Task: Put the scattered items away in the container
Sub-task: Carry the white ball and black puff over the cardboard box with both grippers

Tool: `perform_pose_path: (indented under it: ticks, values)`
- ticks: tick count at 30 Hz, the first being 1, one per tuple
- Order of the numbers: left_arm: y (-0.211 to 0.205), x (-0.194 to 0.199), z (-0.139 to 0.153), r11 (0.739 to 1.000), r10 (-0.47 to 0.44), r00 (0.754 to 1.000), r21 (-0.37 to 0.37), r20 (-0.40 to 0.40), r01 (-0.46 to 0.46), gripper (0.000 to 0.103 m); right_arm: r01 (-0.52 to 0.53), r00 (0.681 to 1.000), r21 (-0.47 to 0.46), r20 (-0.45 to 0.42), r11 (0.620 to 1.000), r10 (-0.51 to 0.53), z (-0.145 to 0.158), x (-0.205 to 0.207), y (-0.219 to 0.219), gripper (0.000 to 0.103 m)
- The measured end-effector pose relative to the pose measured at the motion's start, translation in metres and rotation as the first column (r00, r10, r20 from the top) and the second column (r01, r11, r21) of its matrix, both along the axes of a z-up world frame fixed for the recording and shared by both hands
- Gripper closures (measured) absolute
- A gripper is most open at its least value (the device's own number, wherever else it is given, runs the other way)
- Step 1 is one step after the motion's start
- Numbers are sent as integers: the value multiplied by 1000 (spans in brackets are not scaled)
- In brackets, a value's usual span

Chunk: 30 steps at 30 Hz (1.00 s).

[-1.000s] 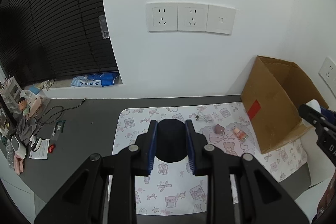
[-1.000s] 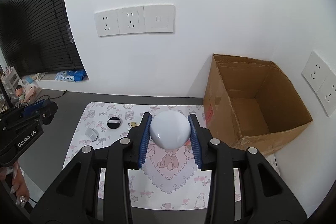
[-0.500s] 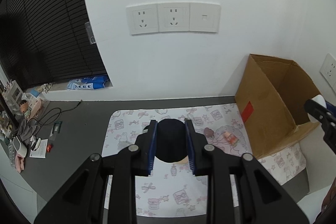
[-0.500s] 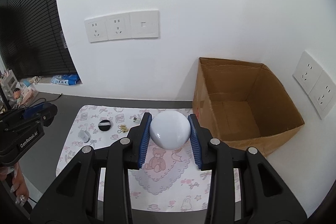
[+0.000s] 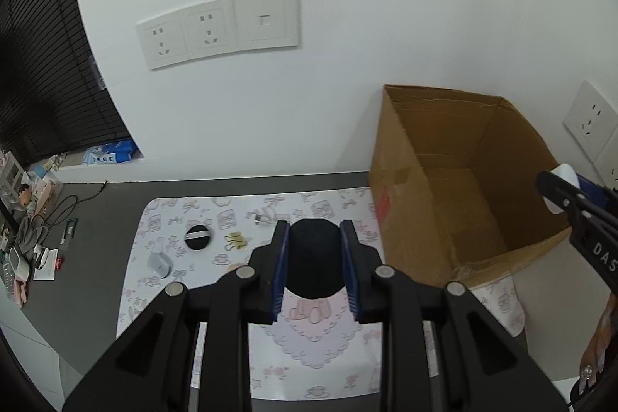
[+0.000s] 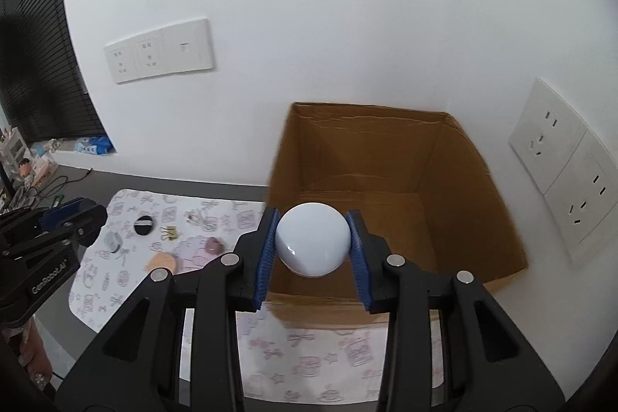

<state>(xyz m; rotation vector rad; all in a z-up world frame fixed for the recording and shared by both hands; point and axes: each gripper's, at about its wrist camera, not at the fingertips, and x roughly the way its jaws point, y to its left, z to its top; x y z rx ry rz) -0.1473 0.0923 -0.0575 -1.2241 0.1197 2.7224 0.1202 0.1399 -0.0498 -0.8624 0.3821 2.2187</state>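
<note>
Right wrist view: right gripper [image 6: 312, 246] holds a white ball [image 6: 312, 240] in front of the open top of the box [image 6: 483, 257], with the box floor visible behind the ball. Blue pads press the ball on both flanks; fingers [image 6: 266, 250] part-open, only as wide as the ball. Whether the ball is past the near rim cannot be told from this angle

Left wrist view: left gripper [image 5: 314, 263] clamps a black ball [image 5: 314, 263] between its pads, above the mat [image 5: 174, 296] and short of the box's left wall. Fingers [image 5: 279, 265] closed onto it, no gap seen

Risks, judged:
- Release too early: a glossy round ball would strike the near rim or flap, bounce out and roll across the mat, maybe off the table [image 5: 96, 257]
- Smooth curved surface against narrow pads: a slight tilt or loosening could let it squirt out before the box
- Both grippers head for one opening; right gripper's tip shows at the far right edge of the left view, near the box. They could collide, or knock the light box sideways
- Box sits at the mat's corner by the wall; a push on its wall could shift it

Left on the mat: black disc [image 5: 197, 238], yellow clip [image 5: 236, 239], grey piece [image 5: 159, 262], pink lump [image 6: 213, 245], tan pad [image 6: 162, 262]. Task judged early, box looks empty
</note>
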Motion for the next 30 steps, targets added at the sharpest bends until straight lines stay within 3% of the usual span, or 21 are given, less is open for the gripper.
perform_pose_path:
  ticks: [11,19,30]
  values:
    - [73,-17,-6,993,-114,993,-14,23,115,77,86,996,-17,29,996,-85,-13,43,58,67]
    - [124,-30,-9,967,-254,967,-18,35,255,77,148,988,-36,48,988,-147,-22,63,78,67]
    - [153,-42,-23,939,-336,939,-56,73,340,77,217,975,-60,63,974,-213,-33,74,95,67]
